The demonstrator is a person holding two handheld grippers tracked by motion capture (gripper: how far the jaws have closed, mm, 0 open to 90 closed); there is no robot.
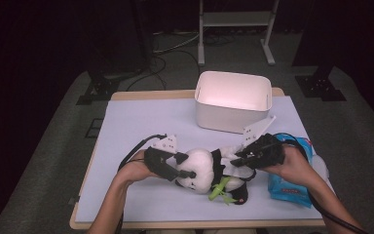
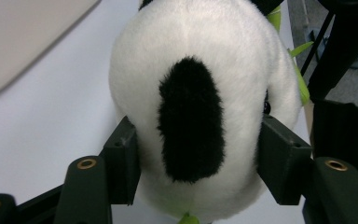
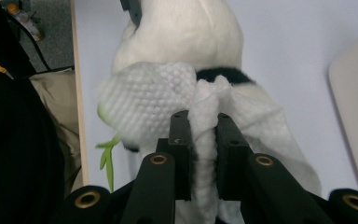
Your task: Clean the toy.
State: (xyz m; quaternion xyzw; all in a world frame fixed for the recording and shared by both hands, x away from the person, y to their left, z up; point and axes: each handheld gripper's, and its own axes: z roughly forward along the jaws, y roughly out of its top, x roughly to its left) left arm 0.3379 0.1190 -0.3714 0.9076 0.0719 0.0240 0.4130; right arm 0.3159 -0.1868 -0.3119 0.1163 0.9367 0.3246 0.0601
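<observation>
Two grippers worked over one wide table point(image 1: 141, 122) covered with a pale sheet, and behind the work, near the far edge, stood a white bin point(image 1: 233, 101) with its open top up. On the sheet near the person's side lay a toy panda point(image 1: 202, 168) on its side, white with black patches, its round head toward the left and its body running off to the right. At the right edge of the table, just beside the right hand, rested a blue pack of wipes point(image 1: 292, 187). The left gripper point(image 1: 185, 165) came in from the left and clamped the panda's head point(image 2: 191, 107) from both sides; in the left gripper view the plush bulged between the two black pads, which pressed into it, with a black patch facing the camera. No earlier view showed whether those jaws had been moving. The right gripper point(image 1: 238, 158) reached in from the right over the panda's body, its jaws nearly together and pinching a white wipe point(image 3: 168, 100), a textured sheet bunched up between the pads and draped against the toy's white fur. Smallest of all, a sprig of green leaves point(image 1: 221, 190) stuck out from the panda's front, toward the near edge of the table.
</observation>
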